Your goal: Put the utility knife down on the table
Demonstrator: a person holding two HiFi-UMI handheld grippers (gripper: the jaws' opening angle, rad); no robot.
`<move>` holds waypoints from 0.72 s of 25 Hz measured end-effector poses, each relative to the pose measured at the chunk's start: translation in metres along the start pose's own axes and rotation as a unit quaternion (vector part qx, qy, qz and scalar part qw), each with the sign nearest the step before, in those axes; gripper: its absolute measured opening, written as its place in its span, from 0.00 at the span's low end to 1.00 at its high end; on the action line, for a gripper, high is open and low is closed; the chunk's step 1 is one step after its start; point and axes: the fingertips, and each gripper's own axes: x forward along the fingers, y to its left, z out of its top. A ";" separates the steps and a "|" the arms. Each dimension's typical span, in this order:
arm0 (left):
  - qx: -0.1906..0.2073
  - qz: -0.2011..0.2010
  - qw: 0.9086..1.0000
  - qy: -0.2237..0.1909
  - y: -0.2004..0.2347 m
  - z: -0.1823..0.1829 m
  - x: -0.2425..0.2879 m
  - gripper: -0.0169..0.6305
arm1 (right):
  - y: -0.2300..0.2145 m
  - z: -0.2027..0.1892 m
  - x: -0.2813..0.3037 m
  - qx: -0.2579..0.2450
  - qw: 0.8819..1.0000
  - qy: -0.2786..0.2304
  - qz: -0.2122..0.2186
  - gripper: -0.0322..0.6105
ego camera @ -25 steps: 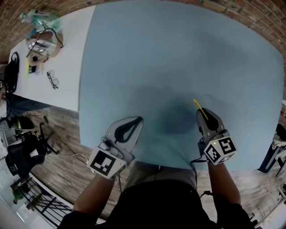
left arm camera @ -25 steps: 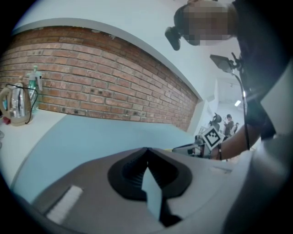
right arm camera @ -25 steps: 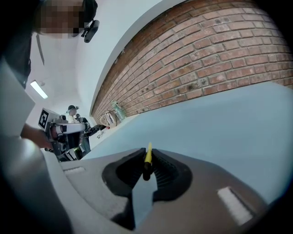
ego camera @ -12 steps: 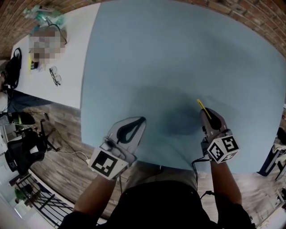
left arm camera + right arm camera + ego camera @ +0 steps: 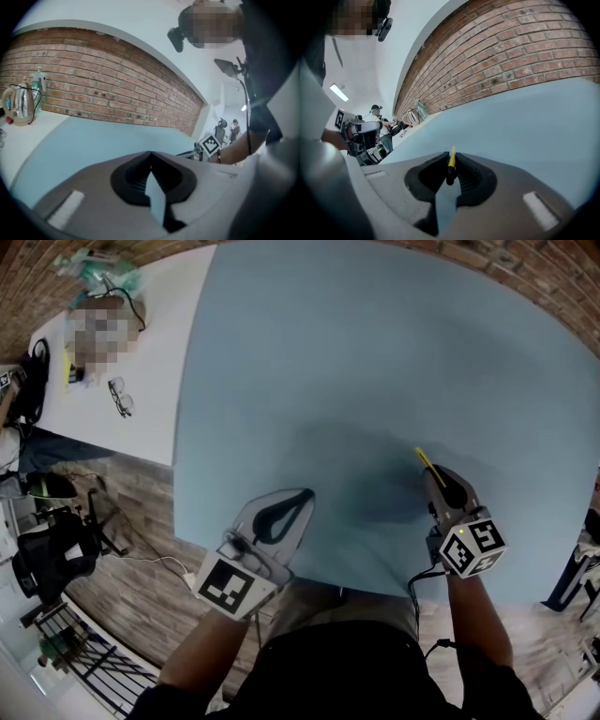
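Observation:
A thin yellow utility knife (image 5: 423, 460) sticks out forward from my right gripper (image 5: 434, 474), which is shut on it above the near right part of the light blue table (image 5: 375, 352). In the right gripper view the knife (image 5: 451, 160) stands pinched between the dark pads, its yellow end pointing away over the table. My left gripper (image 5: 302, 493) hovers over the table's near edge at the left. Its jaws meet at the tip with nothing between them, as the left gripper view (image 5: 150, 155) also shows.
A white table (image 5: 141, 362) adjoins the blue one at the far left, with glasses (image 5: 120, 399) and a kettle (image 5: 18, 105) on it. A brick wall (image 5: 93, 89) runs behind. Cables and gear lie on the wooden floor (image 5: 122, 521) at the left.
The head view has drifted slightly to the right. Both grippers keep their places, and the knife stays in the right one.

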 end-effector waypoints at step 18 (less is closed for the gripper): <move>-0.003 -0.011 1.000 0.005 -0.018 -0.013 -0.001 0.00 | -0.004 -0.021 0.000 -0.018 0.999 0.039 -0.019 0.13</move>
